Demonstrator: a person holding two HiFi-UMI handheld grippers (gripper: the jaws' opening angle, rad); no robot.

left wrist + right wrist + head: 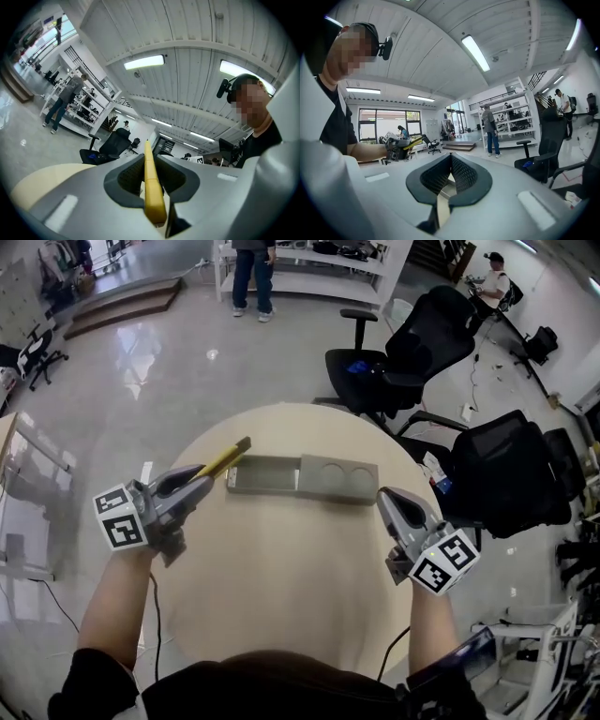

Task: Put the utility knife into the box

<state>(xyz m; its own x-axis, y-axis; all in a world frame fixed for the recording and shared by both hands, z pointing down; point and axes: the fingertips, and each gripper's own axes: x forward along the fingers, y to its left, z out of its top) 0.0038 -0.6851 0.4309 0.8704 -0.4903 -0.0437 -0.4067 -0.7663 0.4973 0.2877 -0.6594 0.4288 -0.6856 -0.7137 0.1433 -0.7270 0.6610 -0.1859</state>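
A yellow utility knife is pinched in my left gripper, held above the left part of the round beige table; its tip points up and right toward the box. In the left gripper view the knife runs straight out between the shut jaws. The grey box lies at the table's far middle: an open shallow tray on its left, a part with two round recesses on its right. My right gripper hovers just right of the box, shut on nothing; its tips meet.
Two black office chairs stand beyond the table's far right edge. A person stands by white shelves far back, and another sits at the far right. A low glass-and-metal stand is to the left.
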